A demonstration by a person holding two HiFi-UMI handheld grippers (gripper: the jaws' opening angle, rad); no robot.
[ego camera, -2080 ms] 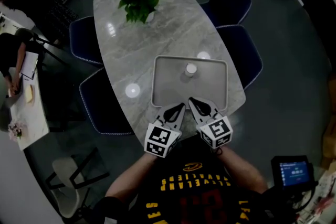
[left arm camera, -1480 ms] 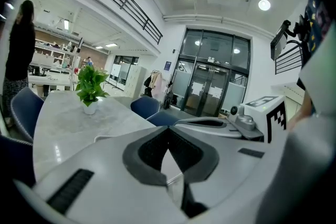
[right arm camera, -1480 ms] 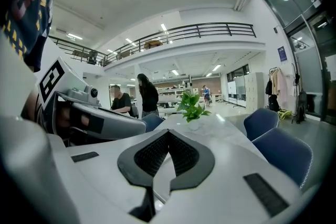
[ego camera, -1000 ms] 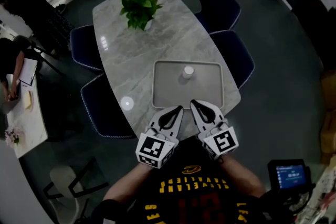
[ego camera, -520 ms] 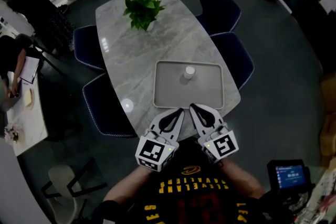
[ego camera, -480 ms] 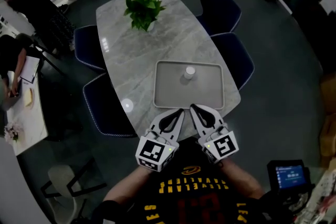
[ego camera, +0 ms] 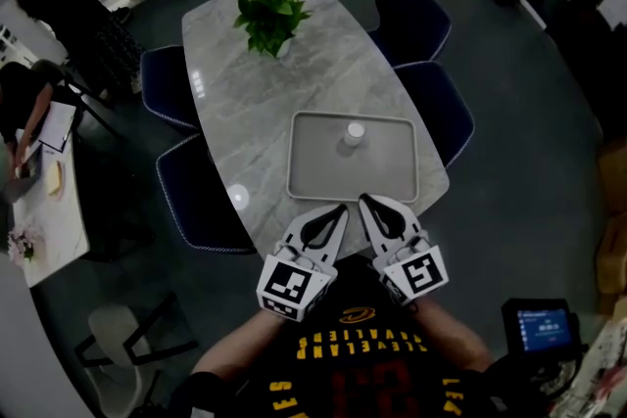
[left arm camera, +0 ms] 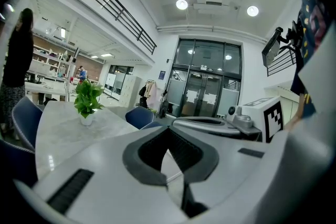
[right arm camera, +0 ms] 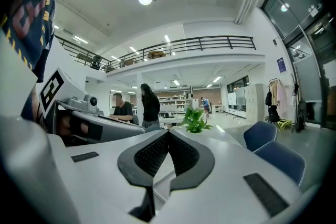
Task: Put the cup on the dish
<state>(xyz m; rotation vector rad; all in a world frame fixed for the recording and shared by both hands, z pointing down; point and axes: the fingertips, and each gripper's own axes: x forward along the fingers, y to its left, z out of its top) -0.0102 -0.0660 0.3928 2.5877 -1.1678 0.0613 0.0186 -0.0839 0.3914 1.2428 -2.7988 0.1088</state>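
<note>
A small white cup (ego camera: 354, 133) stands upright on a grey rectangular tray (ego camera: 318, 173) near the close end of a marble table (ego camera: 265, 83). No dish shows apart from that tray. Both grippers hover side by side just short of the table's near edge, tips toward the tray. My left gripper (ego camera: 340, 209) (left arm camera: 168, 131) is shut and holds nothing. Beside it, my right gripper (ego camera: 363, 202) (right arm camera: 168, 134) is also shut and empty. The cup lies well beyond both tips.
A potted green plant (ego camera: 270, 14) (right arm camera: 195, 119) sits at the table's far end. Dark blue chairs (ego camera: 431, 103) stand along both long sides. People are at a desk (ego camera: 39, 210) to the left. A device with a lit screen (ego camera: 538, 328) is at lower right.
Both grippers stay shut, tips at the tray's near edge throughout; the cup has not moved. Only the head view has shifted slightly.
</note>
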